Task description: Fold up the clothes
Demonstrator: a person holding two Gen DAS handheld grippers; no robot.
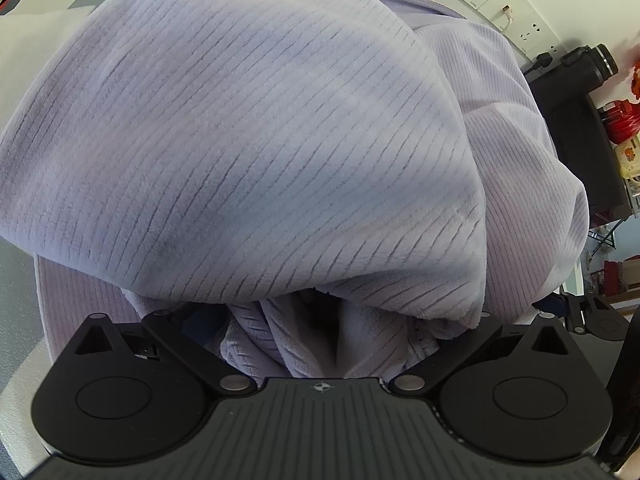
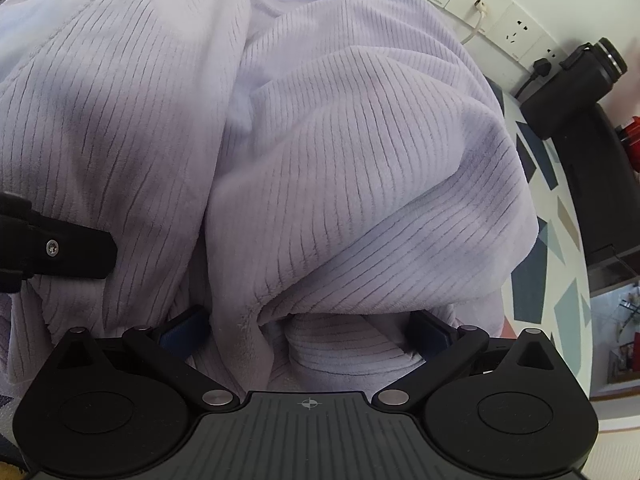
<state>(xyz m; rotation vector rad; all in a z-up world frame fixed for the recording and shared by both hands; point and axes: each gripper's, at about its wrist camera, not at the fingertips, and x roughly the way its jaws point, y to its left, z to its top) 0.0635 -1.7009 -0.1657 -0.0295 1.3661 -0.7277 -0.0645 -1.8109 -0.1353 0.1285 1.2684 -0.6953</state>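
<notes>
Garment: a lilac ribbed fleece garment [image 1: 248, 140] fills nearly all of both wrist views, bunched in thick folds over a patterned table [image 2: 556, 216].
Left gripper: my left gripper [image 1: 320, 320] has its linkage arms spread wide, and cloth bulges down into the gap between them; the fingertips are buried under the fabric, so I cannot tell whether they pinch it.
Right gripper: my right gripper [image 2: 308, 328] shows two blue finger pads [image 2: 426, 330] standing well apart at 8 and 4 o'clock of the gap, with a roll of the fleece lying between them. The jaws are spread, not clamped.
Other gripper in view: from the right wrist camera, a black finger of my left gripper pokes in at 9 o'clock, resting against the fleece.
Surroundings: wall sockets [image 2: 516, 32] sit at 1 o'clock, a black camera [image 2: 576, 80] at 2 o'clock beyond the cloth's edge.
</notes>
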